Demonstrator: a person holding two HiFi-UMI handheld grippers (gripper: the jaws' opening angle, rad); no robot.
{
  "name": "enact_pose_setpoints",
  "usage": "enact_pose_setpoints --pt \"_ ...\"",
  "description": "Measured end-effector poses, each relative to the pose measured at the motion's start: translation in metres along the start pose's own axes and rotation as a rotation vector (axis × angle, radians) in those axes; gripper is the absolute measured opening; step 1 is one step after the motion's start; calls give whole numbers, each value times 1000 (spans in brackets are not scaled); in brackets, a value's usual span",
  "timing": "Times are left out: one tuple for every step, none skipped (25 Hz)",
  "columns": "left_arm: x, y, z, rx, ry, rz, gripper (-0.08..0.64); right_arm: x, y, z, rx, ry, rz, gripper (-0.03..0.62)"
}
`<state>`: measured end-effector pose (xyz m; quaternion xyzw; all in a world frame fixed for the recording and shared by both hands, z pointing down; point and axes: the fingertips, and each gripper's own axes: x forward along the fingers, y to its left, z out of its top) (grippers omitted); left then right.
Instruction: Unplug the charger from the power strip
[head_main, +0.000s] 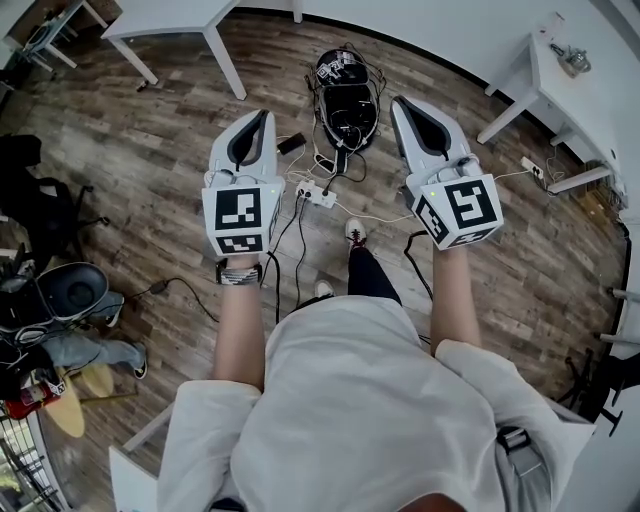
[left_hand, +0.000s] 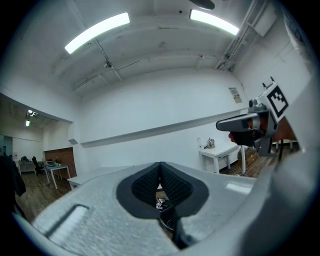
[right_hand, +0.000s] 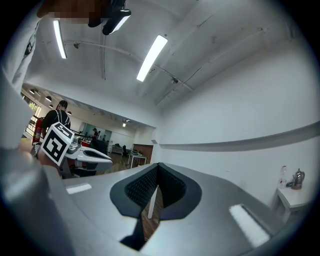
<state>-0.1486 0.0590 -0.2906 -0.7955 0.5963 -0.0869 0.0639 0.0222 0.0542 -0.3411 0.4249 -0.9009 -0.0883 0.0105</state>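
Wood-plank floor (head_main: 180, 140) fills the head view beneath a standing person, whose two forearms reach up the frame.

Left gripper (head_main: 262, 118), grey with a marker cube, points level; its ribbed black pads (left_hand: 170, 182) are clenched together on nothing. Right gripper (head_main: 403, 108) is likewise clenched and empty, its pads (right_hand: 169, 186) meeting at the tip.

White power strip (head_main: 315, 193) lies on the floor at frame centre, between the two grippers in the picture and well below them, just right of the left gripper's cube. Its long axis runs left to right, dipping slightly to the right. By this view the left gripper is the nearer, and either must tip downward to reach it.

Dark leads leave the strip, but the charger's plug is too small to tell as seated or out. A small black block (head_main: 292, 144) lies near, upper left of the strip.

Farther up lie an open black case (head_main: 346, 95) and white desks (head_main: 170, 18).
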Motion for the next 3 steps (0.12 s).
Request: enact_pose_setpoints --pt "0 0 -1 -1 1 -3 5 0 0 0 -1 2 -2 0" --pt "0 0 -1 -2 2 -6 5 0 0 0 -1 4 -3 1" --pt "0 0 -1 -3 2 -8 5 0 -1 0 -2 5 -5 0"
